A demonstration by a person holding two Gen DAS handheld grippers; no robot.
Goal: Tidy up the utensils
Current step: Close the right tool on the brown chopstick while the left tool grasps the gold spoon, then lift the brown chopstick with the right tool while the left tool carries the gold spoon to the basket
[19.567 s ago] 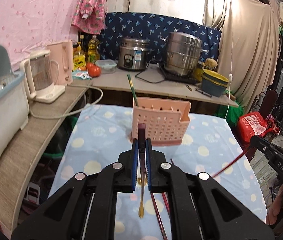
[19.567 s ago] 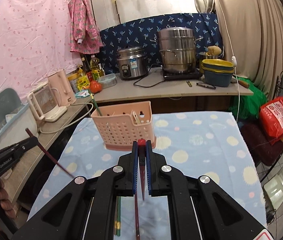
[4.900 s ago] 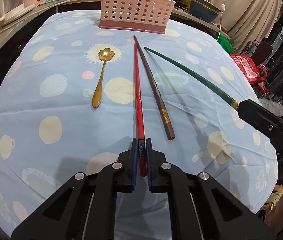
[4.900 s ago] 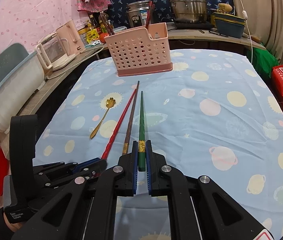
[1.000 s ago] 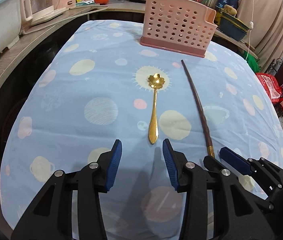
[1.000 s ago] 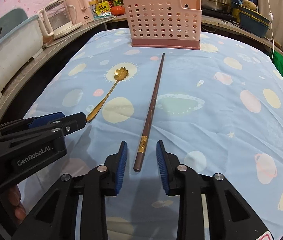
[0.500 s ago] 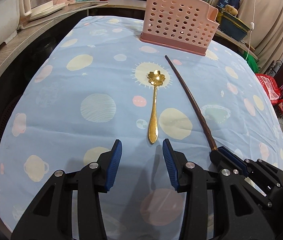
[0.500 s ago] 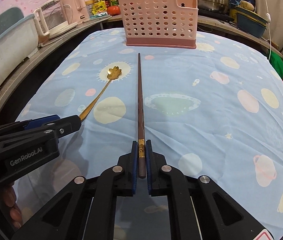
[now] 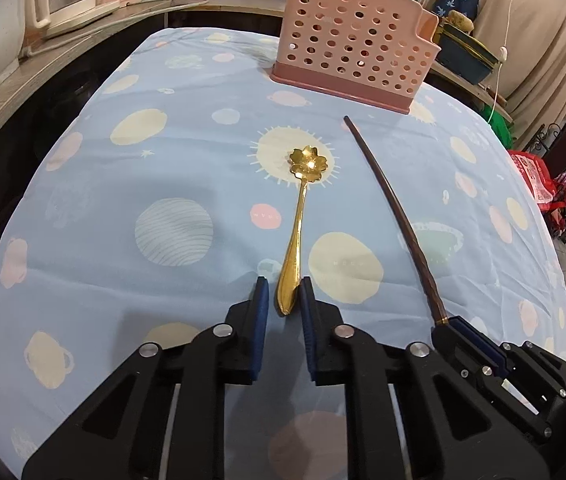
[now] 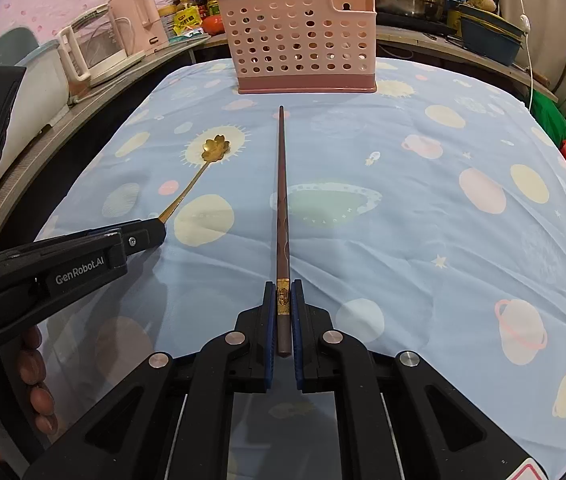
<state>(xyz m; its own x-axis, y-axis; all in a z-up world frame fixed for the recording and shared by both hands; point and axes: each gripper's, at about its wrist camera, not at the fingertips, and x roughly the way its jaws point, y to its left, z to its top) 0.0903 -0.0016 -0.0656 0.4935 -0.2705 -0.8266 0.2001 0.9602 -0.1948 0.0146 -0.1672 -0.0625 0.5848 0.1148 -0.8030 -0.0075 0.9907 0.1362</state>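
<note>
On the tablecloth (image 9: 83, 184), left gripper (image 9: 285, 300) apart around gold spoon (image 9: 299, 220) (handle end), right gripper (image 10: 282, 300) clamped on brown chopstick (image 10: 282, 200).

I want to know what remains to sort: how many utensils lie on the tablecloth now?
2: a gold spoon between the left gripper's pads, and a brown chopstick in the right gripper. Others may stand hidden in the pink basket.
</note>
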